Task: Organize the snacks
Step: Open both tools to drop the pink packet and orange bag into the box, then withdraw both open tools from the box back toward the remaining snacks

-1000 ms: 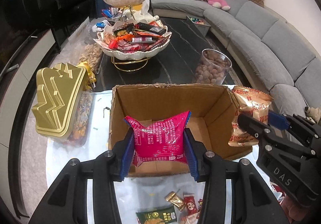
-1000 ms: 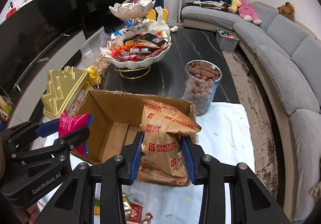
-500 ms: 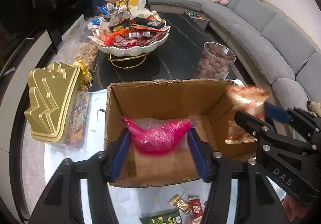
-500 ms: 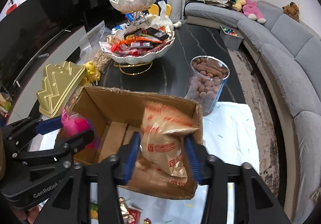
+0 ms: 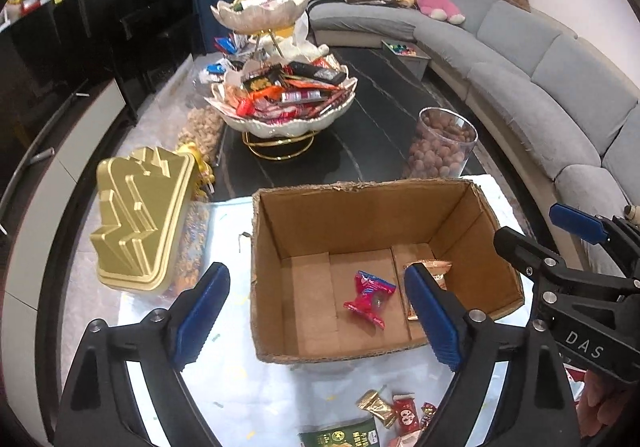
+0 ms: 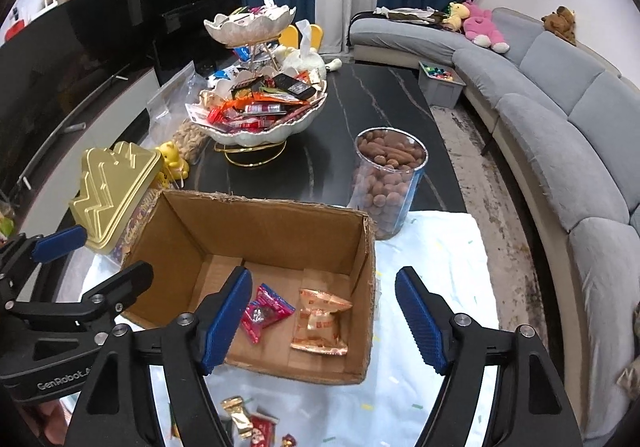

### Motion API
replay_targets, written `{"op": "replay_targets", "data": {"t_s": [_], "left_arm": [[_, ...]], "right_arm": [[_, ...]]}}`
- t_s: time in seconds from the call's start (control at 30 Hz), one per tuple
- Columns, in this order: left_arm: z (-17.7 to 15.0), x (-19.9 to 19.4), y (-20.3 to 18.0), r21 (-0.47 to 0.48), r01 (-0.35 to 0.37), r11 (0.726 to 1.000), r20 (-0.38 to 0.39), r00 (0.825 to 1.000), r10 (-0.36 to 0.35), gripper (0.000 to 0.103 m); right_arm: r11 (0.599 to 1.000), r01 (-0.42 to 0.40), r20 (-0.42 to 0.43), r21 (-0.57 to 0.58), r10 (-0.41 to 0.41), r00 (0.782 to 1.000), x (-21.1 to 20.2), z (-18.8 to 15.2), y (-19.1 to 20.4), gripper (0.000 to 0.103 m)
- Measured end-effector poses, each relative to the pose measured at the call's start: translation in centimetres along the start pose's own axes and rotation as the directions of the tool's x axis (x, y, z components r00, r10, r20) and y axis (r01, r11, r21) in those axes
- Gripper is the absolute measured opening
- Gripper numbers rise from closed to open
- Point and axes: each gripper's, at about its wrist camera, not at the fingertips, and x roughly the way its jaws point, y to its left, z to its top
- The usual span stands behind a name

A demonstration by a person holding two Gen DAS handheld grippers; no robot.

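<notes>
Snacks lie loose inside an open brown cardboard box [image 5: 360,223] at the centre of both wrist views, resting on a pale sheet spread over a dark marbled table [image 5: 376,135]. Behind the table, a long grey curved sofa [image 5: 540,59] runs down the right side of the frame, with soft toys at its far end. In the upper middle stands a two-tier white shell-shaped stand [image 5: 280,115] heaped with wrapped sweets, and to its right a clear cylinder of brown nuts [image 5: 442,145]. At the left edge sits a gold stepped tin [image 5: 140,219]. On the box floor, a crumpled pink packet [image 5: 370,299] lies near the middle, and an orange-gold biscuit packet [image 6: 322,321] lies just to its right, close to the right wall; the two are near each other but apart. The left gripper [image 5: 316,321] fills the bottom of the left view, its blue-padded jaws opening wide, with nothing pressed between them. The right gripper [image 6: 322,321] fills the bottom of the right view, its jaws likewise opening and holding nothing, the packets lying below them. A few small wrapped sweets [image 5: 390,413] lie on the sheet at the bottom, in front of the box.
</notes>
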Motion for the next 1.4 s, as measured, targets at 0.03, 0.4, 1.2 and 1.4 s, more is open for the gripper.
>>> {"op": "replay_targets", "data": {"t_s": [0.03, 0.4, 1.2, 1.4], "left_arm": [[0.0, -0.2, 0.0, 0.001, -0.001, 1.000, 0.003, 1.000, 0.001, 0.090], [-1.8, -3.2, -0.2, -0.003, -0.015, 1.000, 0.026, 1.000, 0.015, 0.091], [-8.4, -5.9, 0.1, -0.022, -0.040, 0.999, 0.007, 0.999, 0.040, 0.091], [-9.7, -6.4, 0.2, -0.017, -0.044, 0.999, 0.009, 0.999, 0.044, 0.091]], "right_arm": [[1.000, 0.001, 0.004, 0.005, -0.001, 1.000, -0.3, -0.1, -0.1, 0.076], [1.000, 0.012, 0.033, 0.026, -0.013, 0.999, -3.5, -1.6, -0.4, 0.076], [0.999, 0.002, 0.022, 0.036, -0.003, 1.000, -6.5, -6.8, 0.4, 0.076], [1.000, -0.005, 0.016, 0.030, 0.005, 1.000, -6.8, -8.3, 0.8, 0.076]]}}
